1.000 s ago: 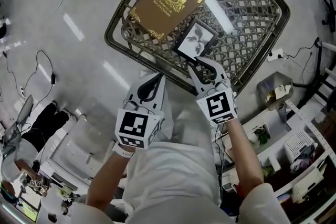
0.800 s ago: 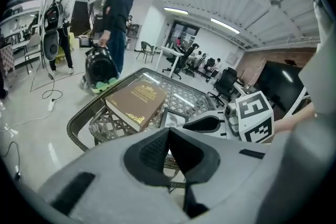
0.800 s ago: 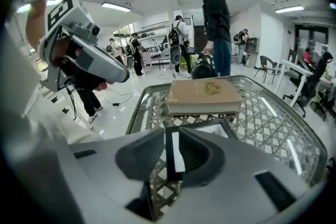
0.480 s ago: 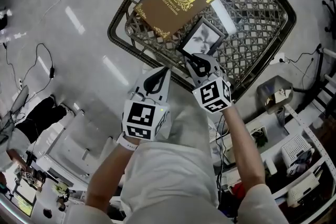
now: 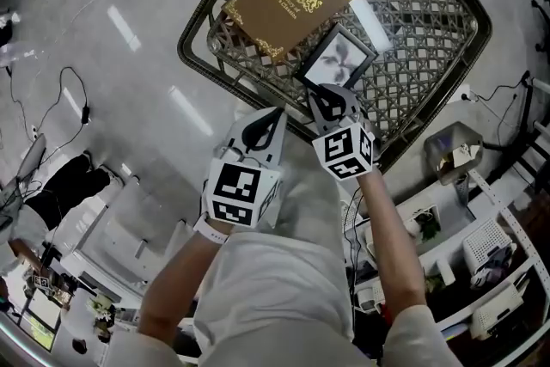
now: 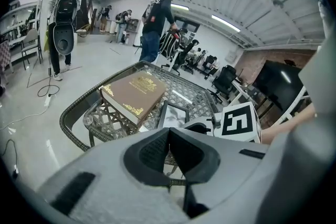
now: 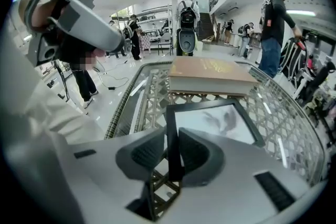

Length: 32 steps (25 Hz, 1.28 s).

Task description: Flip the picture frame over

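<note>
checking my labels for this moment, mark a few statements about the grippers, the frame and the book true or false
1. The right gripper has its jaws shut on an edge of the black picture frame. True.
2. The black picture frame lies picture side down. False: its grey picture faces up.
3. The left gripper holds the brown book with gold ornament. False: its jaws are together with nothing between them, and the book lies flat on the table.
4. The brown book with gold ornament lies on the dark lattice-top table, beside the frame. True.
</note>
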### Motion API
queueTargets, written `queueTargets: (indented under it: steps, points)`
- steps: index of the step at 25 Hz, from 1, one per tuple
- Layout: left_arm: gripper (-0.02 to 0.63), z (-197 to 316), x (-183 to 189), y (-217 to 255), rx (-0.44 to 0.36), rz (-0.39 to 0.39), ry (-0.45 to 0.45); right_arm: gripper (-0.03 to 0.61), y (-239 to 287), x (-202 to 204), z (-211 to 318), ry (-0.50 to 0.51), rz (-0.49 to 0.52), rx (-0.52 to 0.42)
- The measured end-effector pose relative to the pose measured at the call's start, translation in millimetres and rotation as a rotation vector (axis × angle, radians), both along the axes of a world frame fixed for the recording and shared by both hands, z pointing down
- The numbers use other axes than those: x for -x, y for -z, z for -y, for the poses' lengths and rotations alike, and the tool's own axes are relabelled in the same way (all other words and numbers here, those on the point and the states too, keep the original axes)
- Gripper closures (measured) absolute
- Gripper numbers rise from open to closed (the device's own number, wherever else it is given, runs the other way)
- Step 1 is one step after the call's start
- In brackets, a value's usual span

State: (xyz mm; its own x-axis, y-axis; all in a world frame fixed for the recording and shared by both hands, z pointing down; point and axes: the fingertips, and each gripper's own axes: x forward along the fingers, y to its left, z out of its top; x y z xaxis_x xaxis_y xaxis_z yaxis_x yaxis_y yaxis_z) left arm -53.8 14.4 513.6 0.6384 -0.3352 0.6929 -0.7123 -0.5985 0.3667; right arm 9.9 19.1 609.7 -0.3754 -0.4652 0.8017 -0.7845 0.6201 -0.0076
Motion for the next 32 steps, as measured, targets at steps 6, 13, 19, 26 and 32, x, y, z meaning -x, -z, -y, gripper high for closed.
queueTargets:
  steps: [6, 13, 19, 26, 32]
  points:
    - [0.589, -8, 7, -1, 0.005, 0.009, -0.015, 0.500, -4, 0, -1, 0.032, -0.051, -0.031]
    - [0.589, -10, 13, -2, 0.008, 0.012, -0.001, 0.502, -5, 0, -3, 0.046, -0.034, -0.010]
    - [0.589, -11, 12, 3, -0.002, 0.010, -0.013, 0.502, 10, 5, -11, 0.023, 0.041, 0.020]
    - [0.589, -9, 11, 8, -0.012, 0.008, -0.016, 0.502, 38, 11, -14, -0.067, 0.197, 0.028]
    - [0.589, -9, 10, 9, -0.019, 0.013, -0.027, 0.502, 57, 17, -17, -0.091, 0.263, 0.021]
